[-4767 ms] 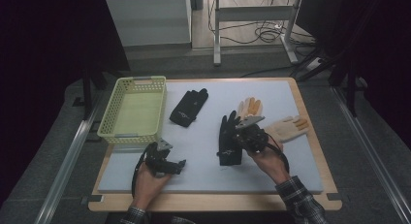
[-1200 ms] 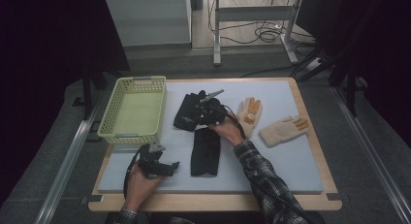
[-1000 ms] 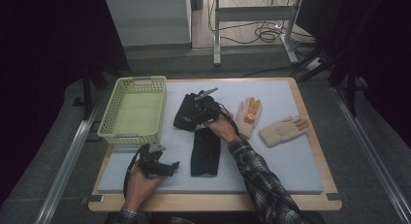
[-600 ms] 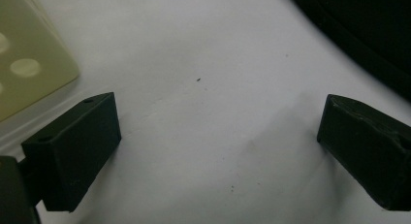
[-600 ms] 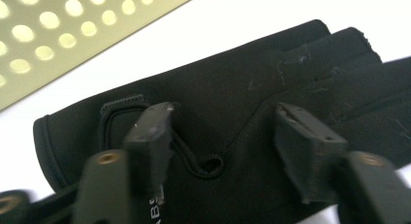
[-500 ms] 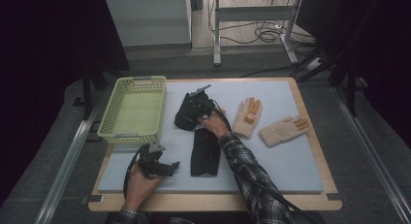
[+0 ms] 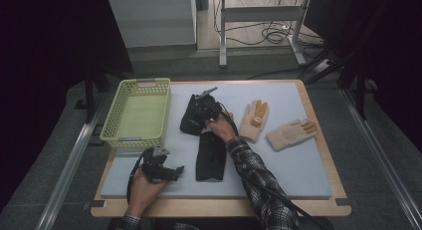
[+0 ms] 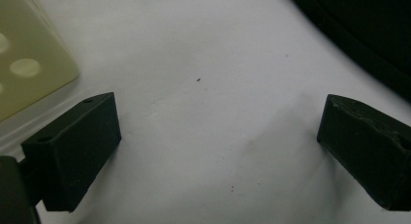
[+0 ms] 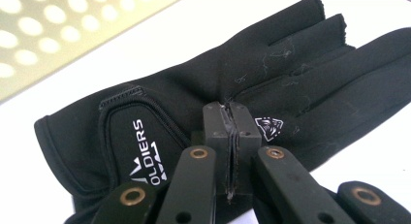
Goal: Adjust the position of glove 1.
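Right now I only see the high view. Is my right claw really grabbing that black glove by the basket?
Observer: Yes. In the right gripper view the right claw is shut and pinches a little fold of the far black glove.
Child: Which part did I pinch?
Observer: The back of it, near where the fingers start, beside a small white logo.
Child: And my left claw?
Observer: The left claw is wide open above the white mat, with nothing between its jaws.
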A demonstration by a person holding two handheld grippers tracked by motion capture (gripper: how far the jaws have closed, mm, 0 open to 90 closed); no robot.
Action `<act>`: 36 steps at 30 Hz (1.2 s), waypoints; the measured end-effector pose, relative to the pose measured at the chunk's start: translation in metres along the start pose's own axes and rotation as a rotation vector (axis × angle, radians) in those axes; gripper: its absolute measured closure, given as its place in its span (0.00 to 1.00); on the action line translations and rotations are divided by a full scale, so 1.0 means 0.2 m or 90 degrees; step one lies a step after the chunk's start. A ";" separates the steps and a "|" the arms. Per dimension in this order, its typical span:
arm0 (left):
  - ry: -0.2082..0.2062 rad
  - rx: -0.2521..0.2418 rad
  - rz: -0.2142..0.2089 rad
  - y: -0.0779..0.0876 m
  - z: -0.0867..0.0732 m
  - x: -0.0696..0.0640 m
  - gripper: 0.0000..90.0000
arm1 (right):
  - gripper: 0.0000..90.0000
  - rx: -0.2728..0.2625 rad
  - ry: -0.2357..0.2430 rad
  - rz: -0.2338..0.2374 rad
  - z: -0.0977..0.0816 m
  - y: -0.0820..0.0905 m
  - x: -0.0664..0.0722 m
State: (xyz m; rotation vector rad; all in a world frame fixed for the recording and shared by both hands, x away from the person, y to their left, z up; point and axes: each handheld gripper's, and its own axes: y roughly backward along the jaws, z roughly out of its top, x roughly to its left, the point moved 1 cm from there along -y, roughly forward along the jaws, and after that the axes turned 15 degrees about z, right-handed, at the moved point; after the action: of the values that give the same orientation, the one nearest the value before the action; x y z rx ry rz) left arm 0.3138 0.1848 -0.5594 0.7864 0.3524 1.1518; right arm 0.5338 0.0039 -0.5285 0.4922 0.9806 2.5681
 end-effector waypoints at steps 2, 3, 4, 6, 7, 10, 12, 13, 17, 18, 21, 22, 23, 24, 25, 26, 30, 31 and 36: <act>0.000 0.000 0.000 0.00 0.00 0.00 0.02 | 0.97 -0.007 -0.004 0.007 0.01 0.04 0.01; 0.000 0.000 0.000 0.00 0.00 0.00 0.02 | 0.97 -0.018 -0.005 0.017 0.01 0.08 0.02; 0.000 0.000 0.000 0.00 0.00 0.00 0.02 | 0.97 -0.018 -0.005 0.017 0.01 0.08 0.02; 0.000 0.000 0.000 0.00 0.00 0.00 0.02 | 0.97 -0.024 -0.002 0.023 0.02 0.12 0.04; 0.000 0.000 0.000 0.00 0.00 0.00 0.02 | 0.97 -0.025 0.003 0.024 0.03 0.13 0.05; -0.001 0.001 0.001 0.00 0.00 0.00 0.02 | 0.97 -0.036 0.011 0.026 0.05 0.19 0.07; -0.001 0.001 0.000 0.00 0.00 0.00 0.02 | 0.97 -0.042 0.015 0.031 0.06 0.24 0.09; 0.000 0.000 0.000 0.00 0.00 0.00 0.02 | 0.97 -0.045 0.015 0.033 0.07 0.27 0.10; -0.001 0.000 0.001 0.00 0.00 0.00 0.02 | 0.97 -0.063 0.025 0.043 0.10 0.37 0.15; -0.001 0.000 0.001 0.00 0.00 0.00 0.02 | 0.97 -0.063 0.025 0.043 0.10 0.37 0.15; -0.001 0.000 0.001 0.00 0.00 0.00 0.02 | 0.97 -0.070 0.031 0.042 0.12 0.45 0.18; -0.001 0.000 0.001 0.00 0.00 0.00 0.02 | 0.97 -0.070 0.031 0.042 0.12 0.45 0.18; 0.000 -0.002 0.000 0.00 0.00 0.00 0.02 | 0.97 -0.068 0.032 0.045 0.12 0.48 0.20; 0.000 -0.002 0.000 0.00 0.00 0.00 0.02 | 0.97 -0.068 0.032 0.045 0.12 0.48 0.20; 0.000 -0.001 0.000 0.00 0.00 0.00 0.02 | 0.97 -0.062 0.032 0.050 0.10 0.52 0.23; 0.000 -0.001 0.000 0.00 0.00 0.00 0.02 | 0.97 -0.062 0.032 0.050 0.10 0.52 0.23; -0.001 0.000 0.001 0.00 0.00 0.00 0.02 | 0.97 -0.047 0.040 0.058 0.03 0.60 0.31; 0.000 -0.002 0.000 0.00 0.00 0.00 0.02 | 0.97 -0.045 0.041 0.061 0.01 0.62 0.33; 0.004 -0.005 0.000 0.00 0.00 0.00 0.02 | 0.97 -0.029 0.036 0.068 -0.09 0.68 0.39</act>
State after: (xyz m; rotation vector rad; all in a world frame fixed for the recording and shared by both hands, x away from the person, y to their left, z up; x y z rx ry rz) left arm 0.3140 0.1844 -0.5599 0.7768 0.3525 1.1554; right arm 0.4312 -0.0675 -0.4322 0.4744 0.9362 2.7072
